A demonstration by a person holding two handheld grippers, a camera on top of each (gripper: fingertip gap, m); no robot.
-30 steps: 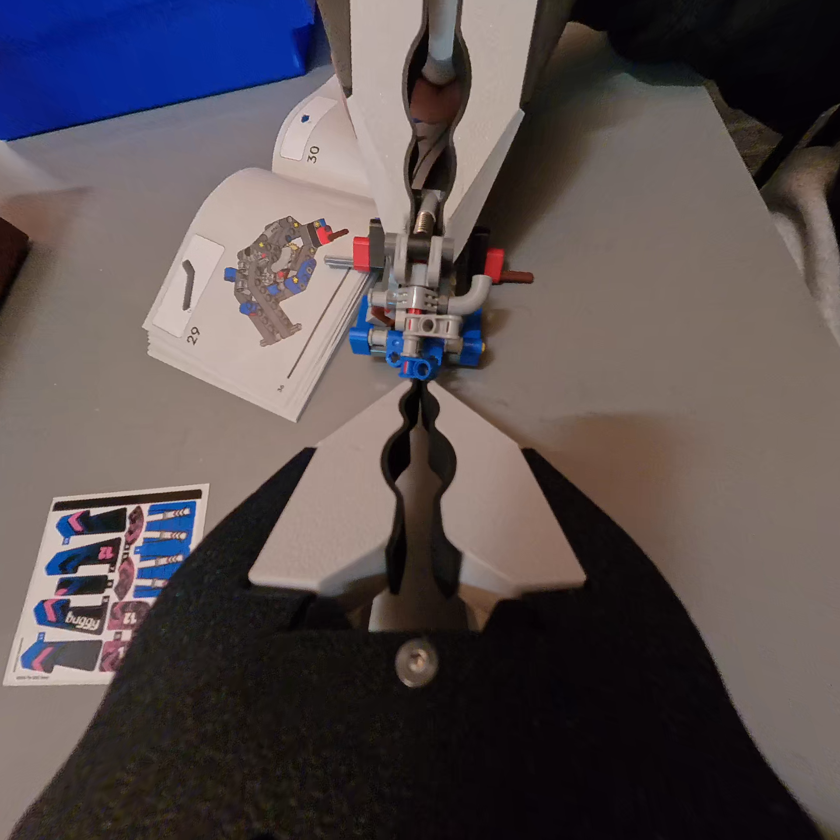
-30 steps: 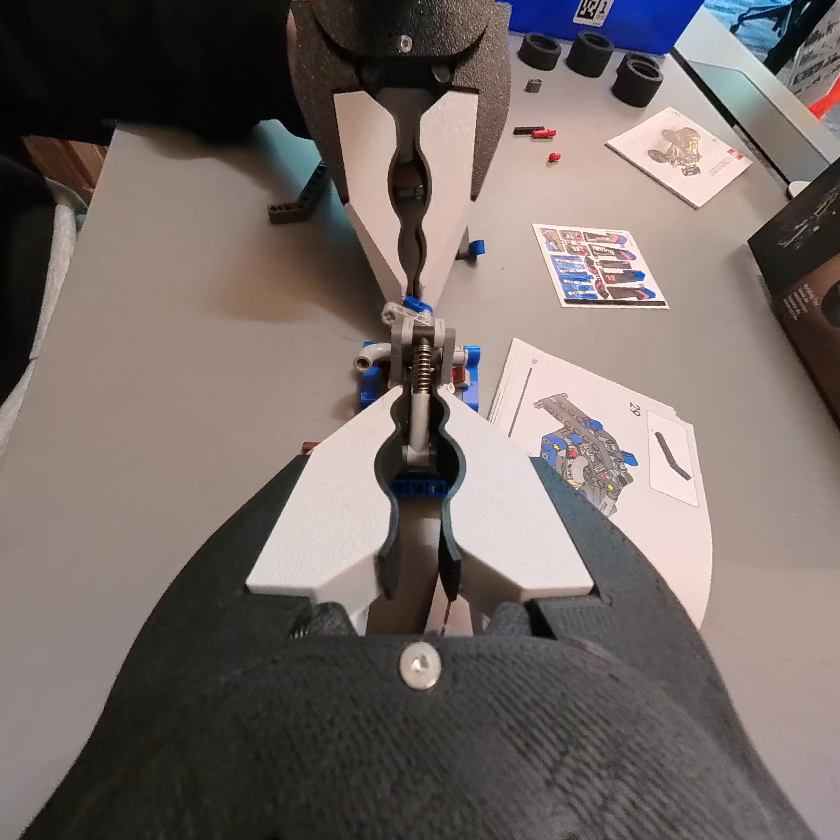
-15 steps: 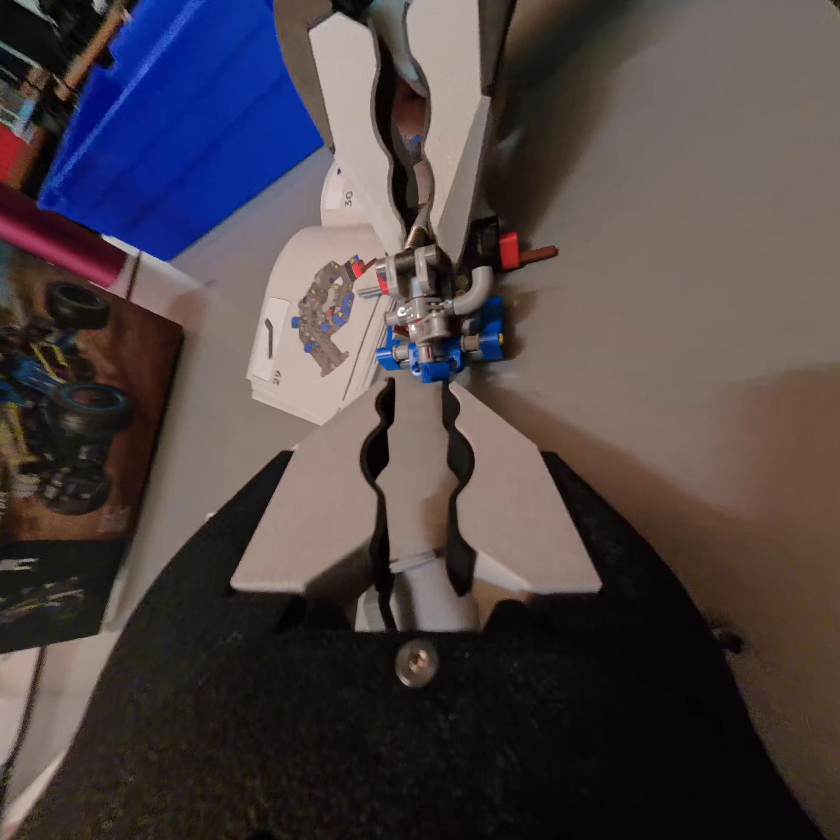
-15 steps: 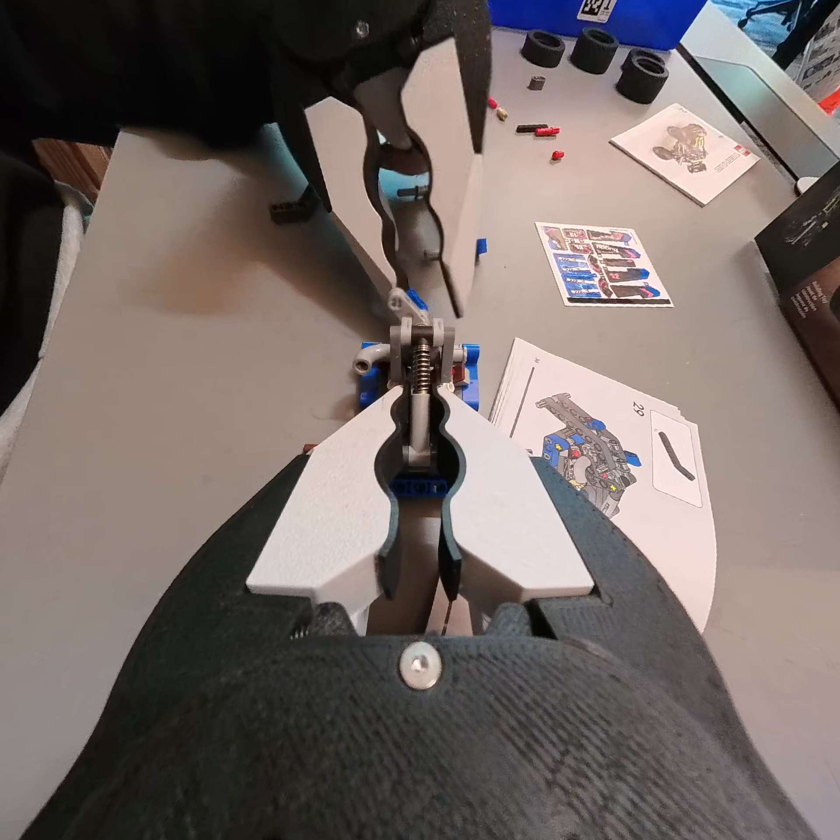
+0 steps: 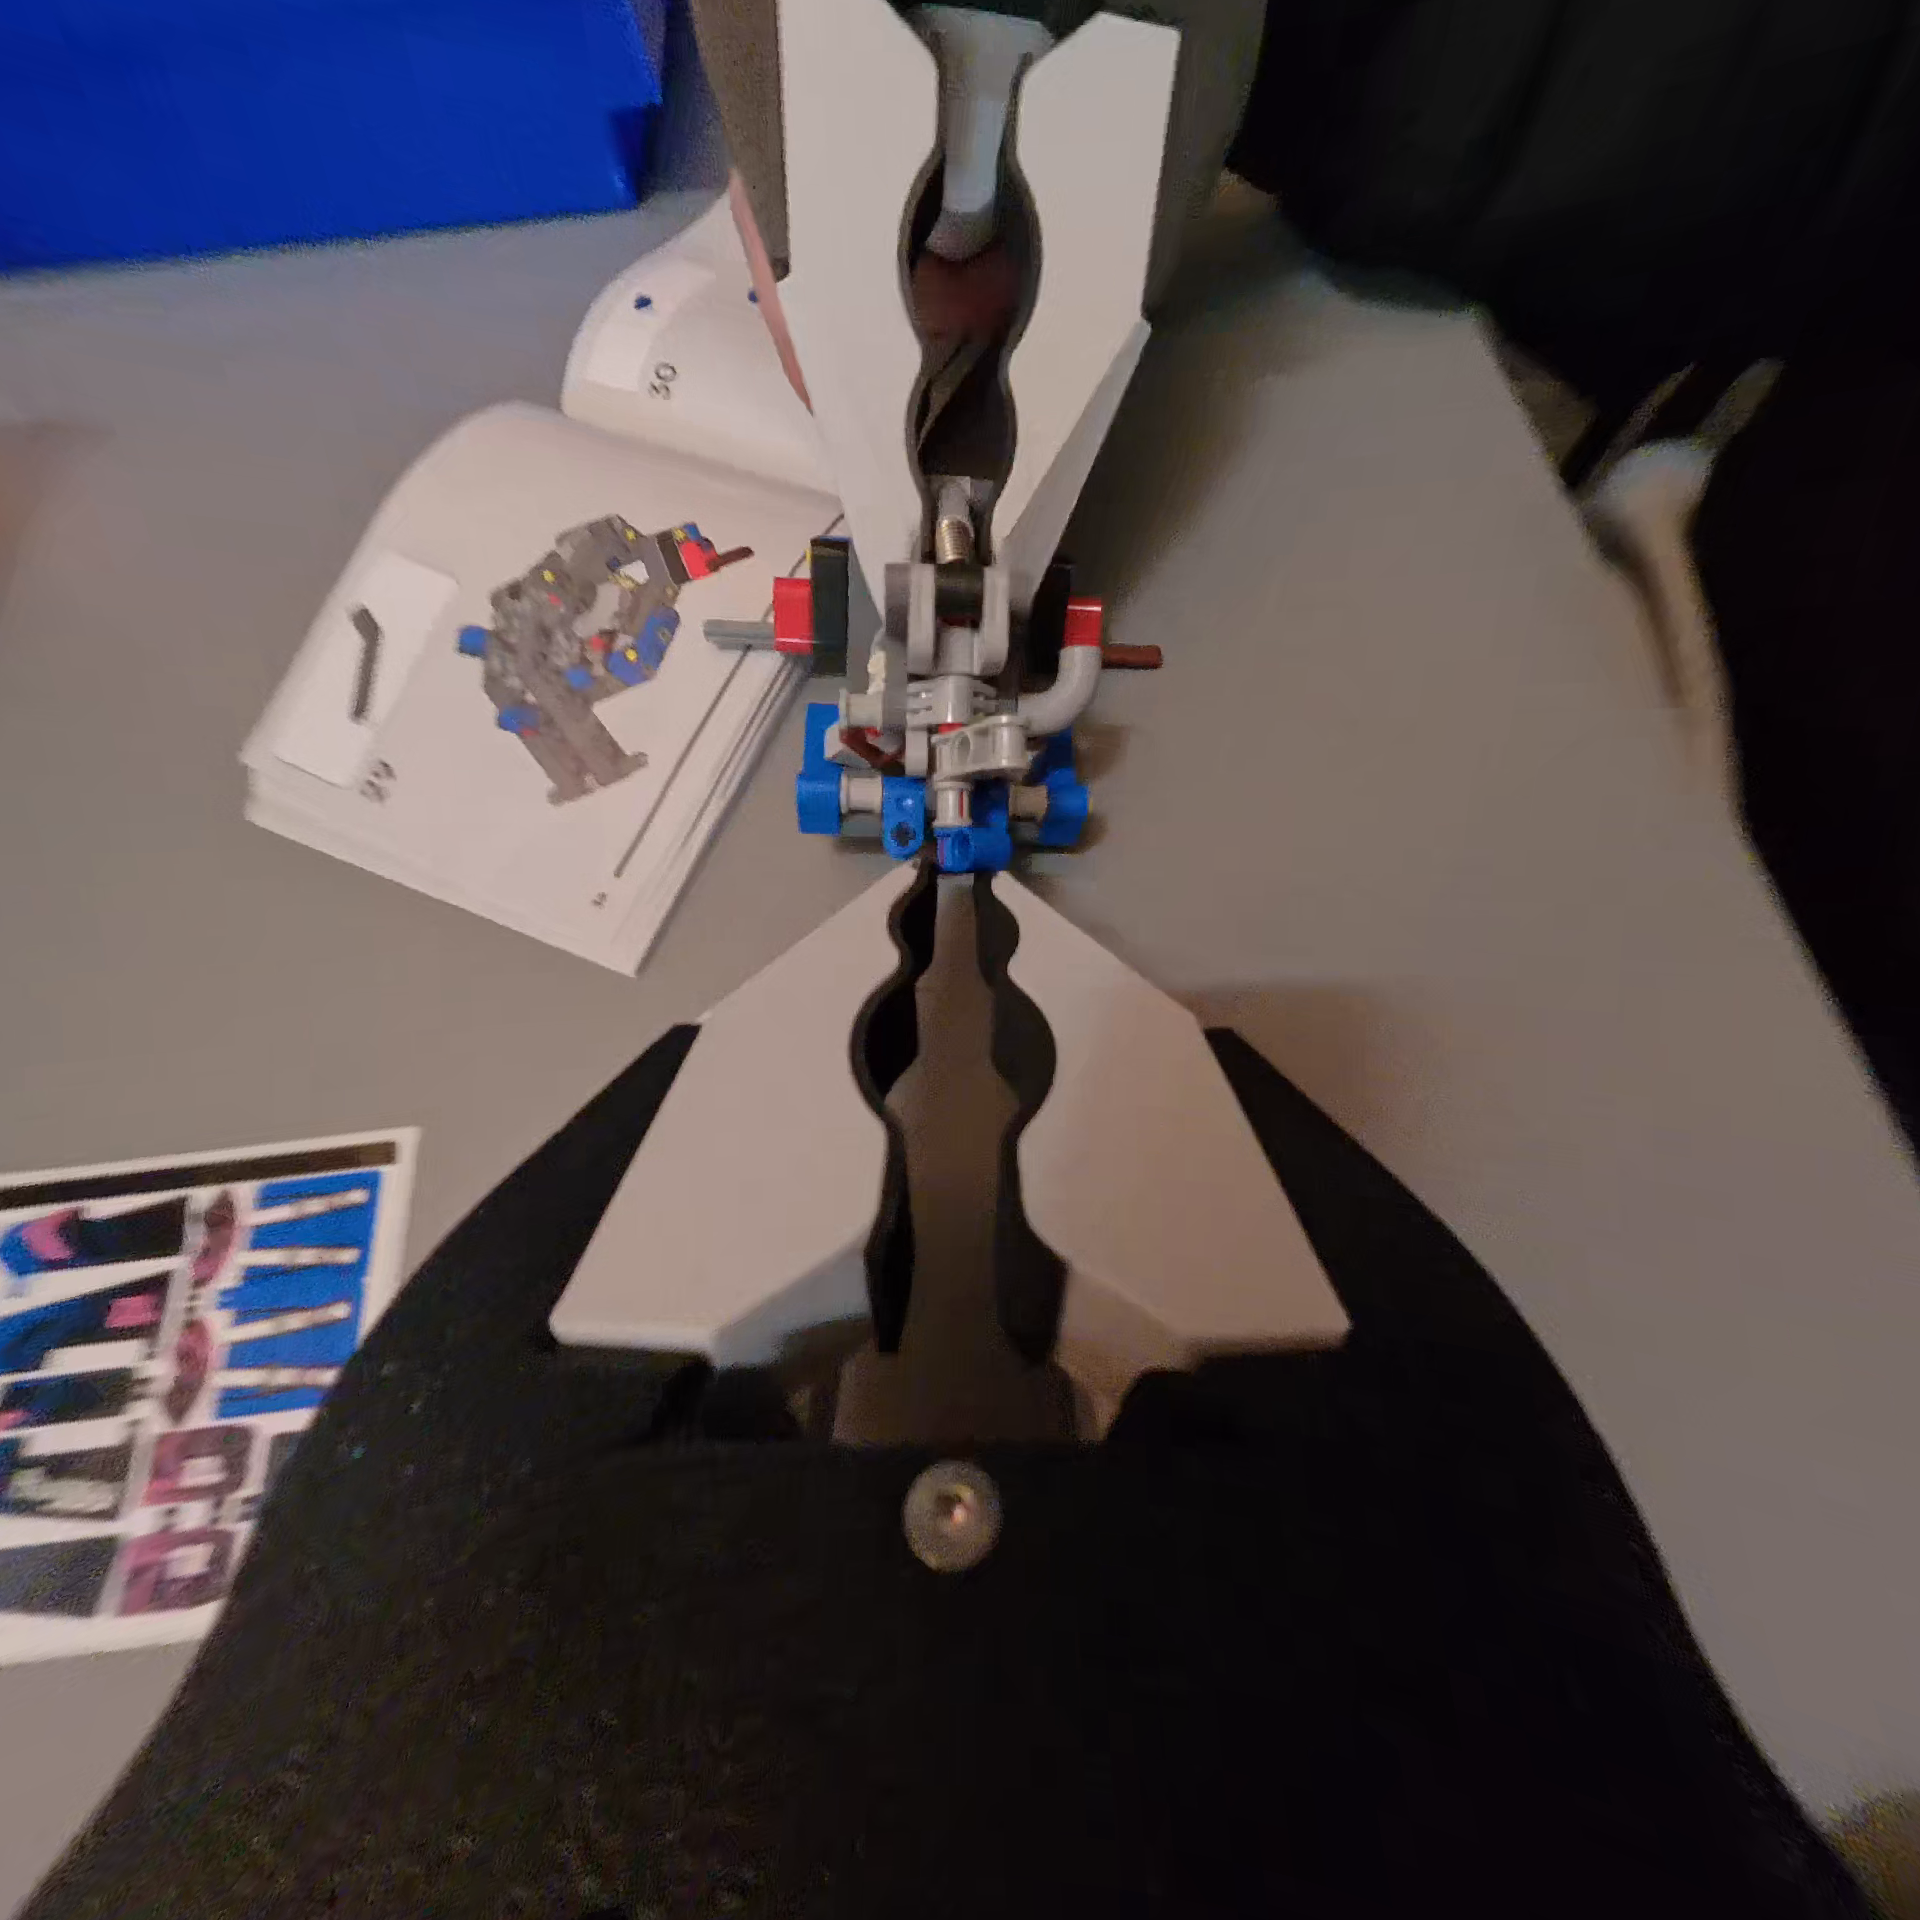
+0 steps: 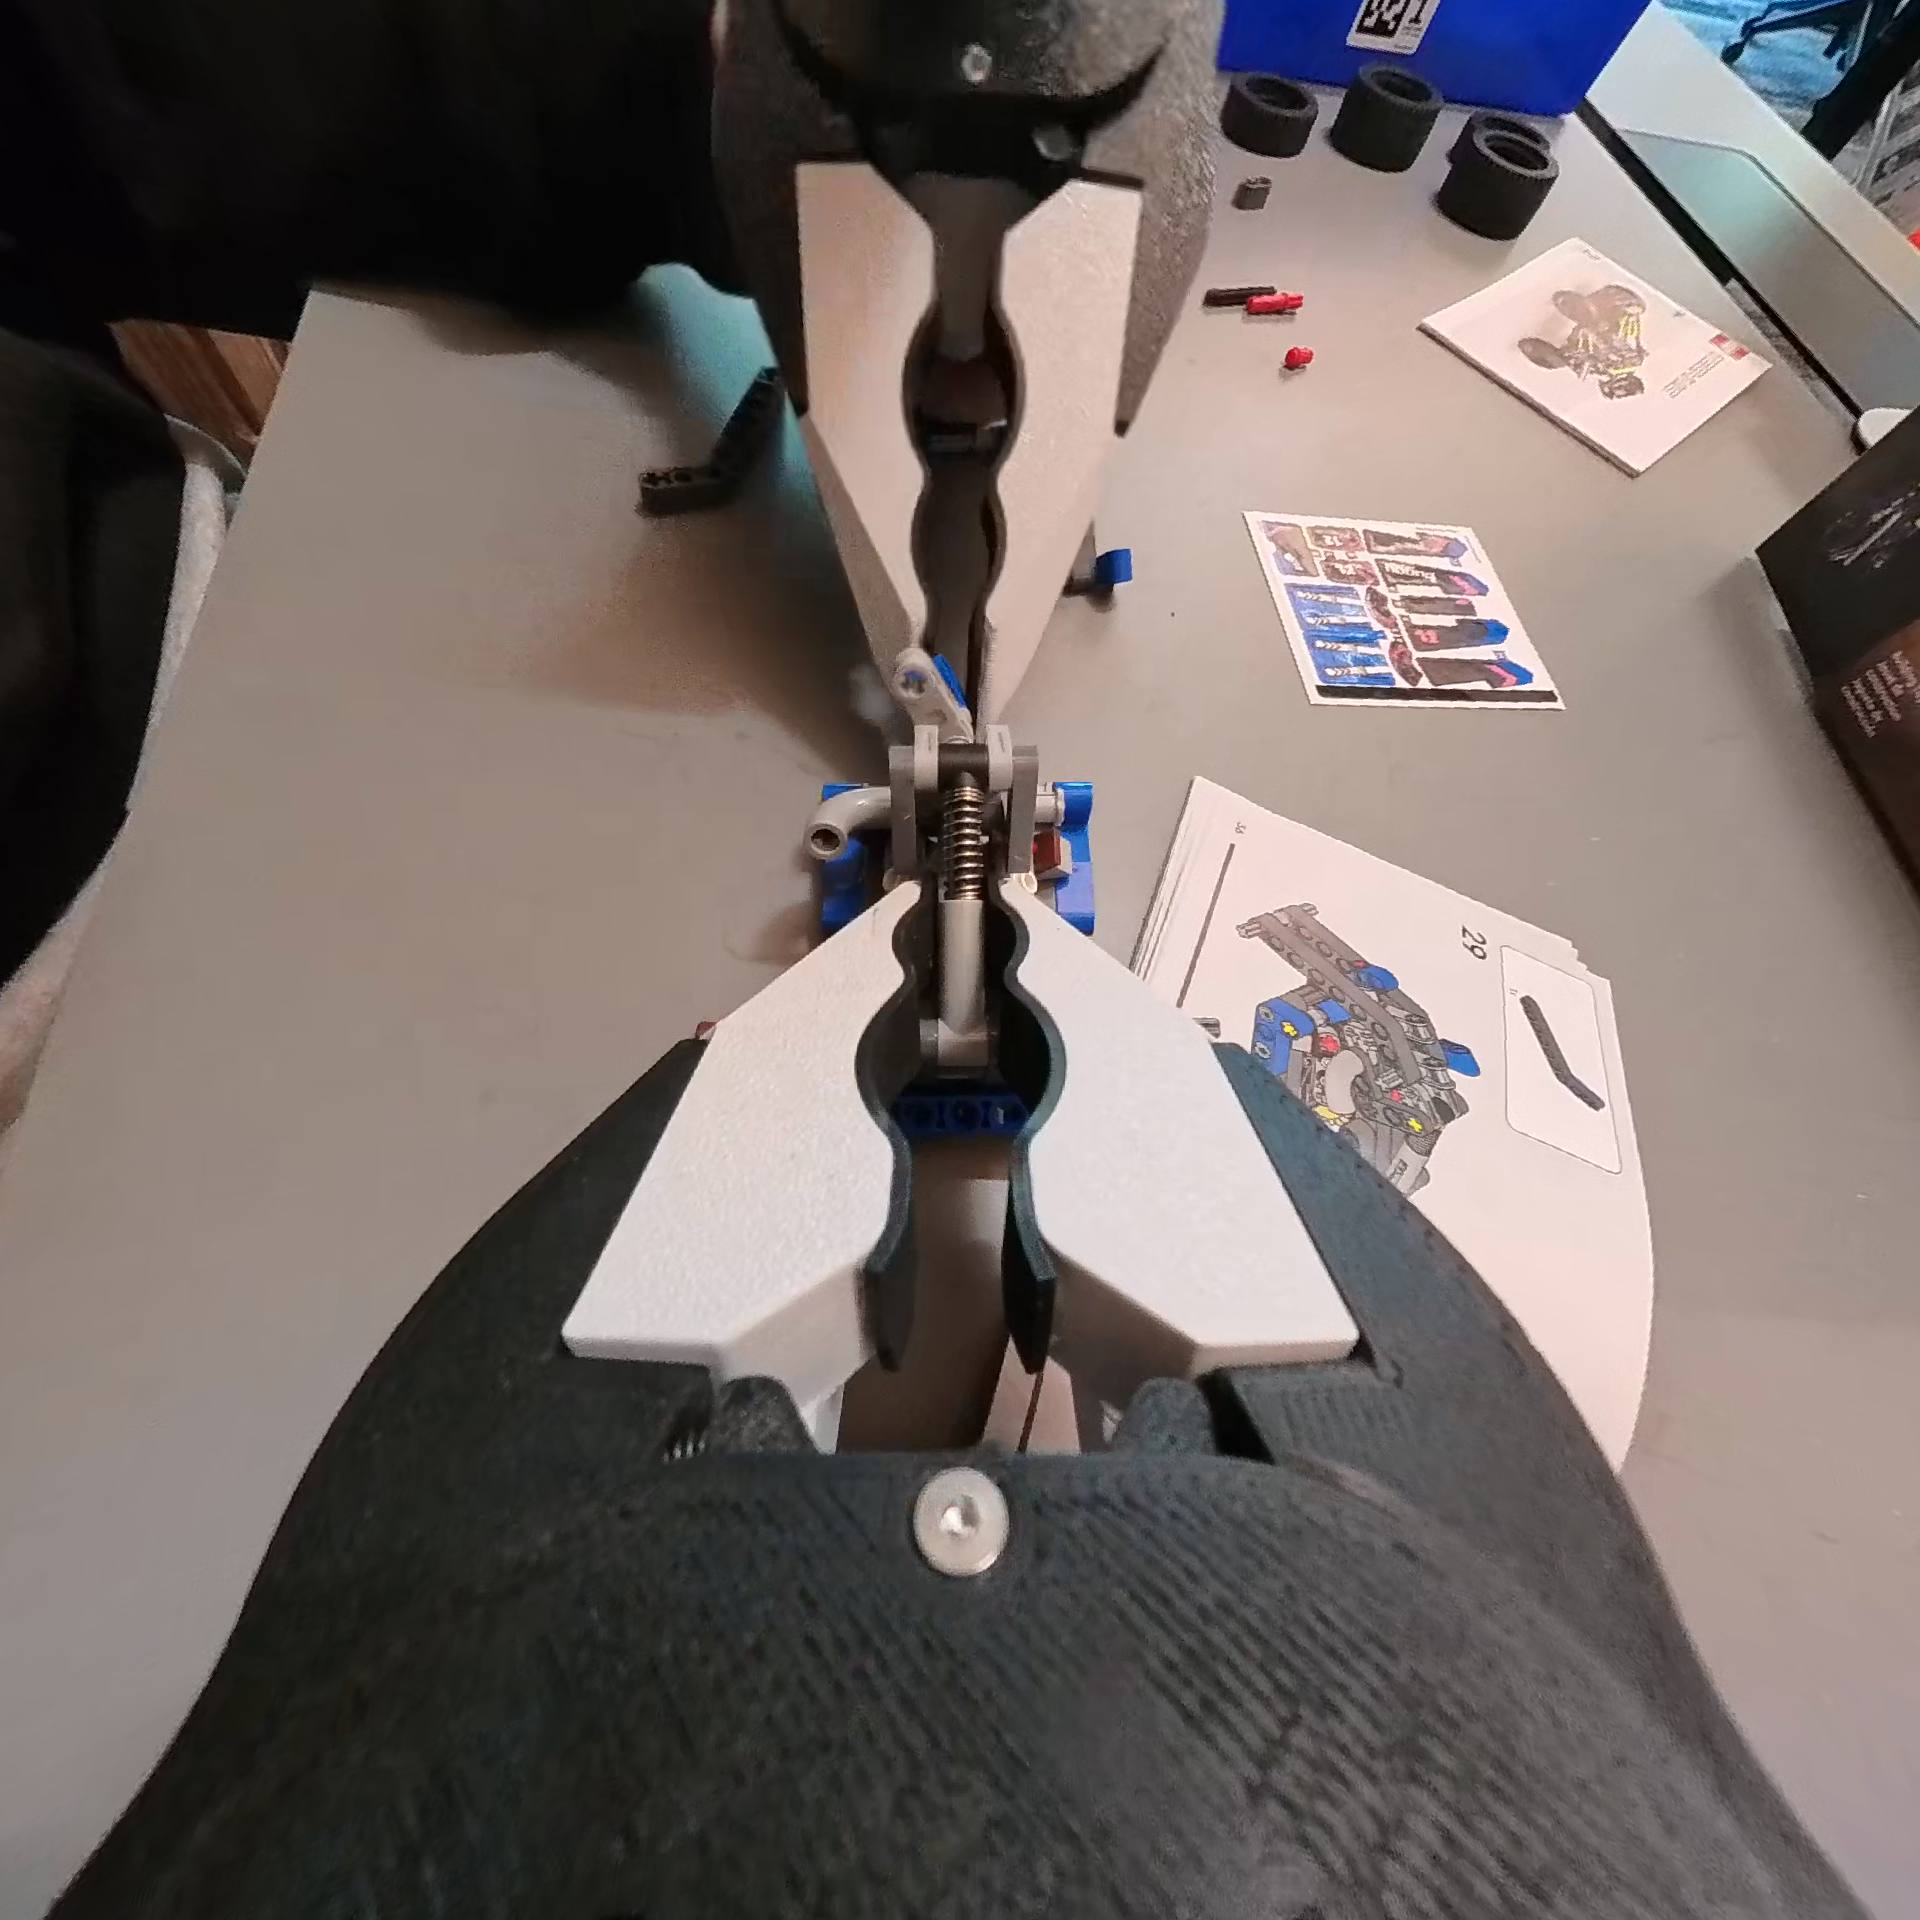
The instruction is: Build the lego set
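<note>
The lego assembly (image 5: 935, 717) is a blue, grey and red frame with a spring shock absorber, resting on the grey table (image 5: 1403, 831). My left gripper (image 5: 943, 878) is shut, its tips pinching the blue connector at the assembly's near end. In the right wrist view it (image 6: 961, 717) comes in from the far side, with a small grey link sticking out beside its tips. My right gripper (image 6: 956, 904) is shut on the assembly (image 6: 961, 831), clamping the grey shock shaft with a blue beam between its fingers. It faces me in the left wrist view (image 5: 956, 520).
An open instruction booklet (image 6: 1403, 1039) lies right of the assembly, with a sticker sheet (image 6: 1392, 623) beyond it. Farther back are a second booklet (image 6: 1590, 353), black tyres (image 6: 1382, 104), red pins (image 6: 1273, 301), a blue bin (image 6: 1434, 31) and a black angled beam (image 6: 717, 447). A dark box (image 6: 1860, 644) stands at the right edge. Tip to tip, the grippers are about 4 centimetres apart.
Half a second ago my left gripper was rolled sideways with its jaws wider. It has turned level again and closed on the blue end. My right gripper and the assembly have stayed put.
</note>
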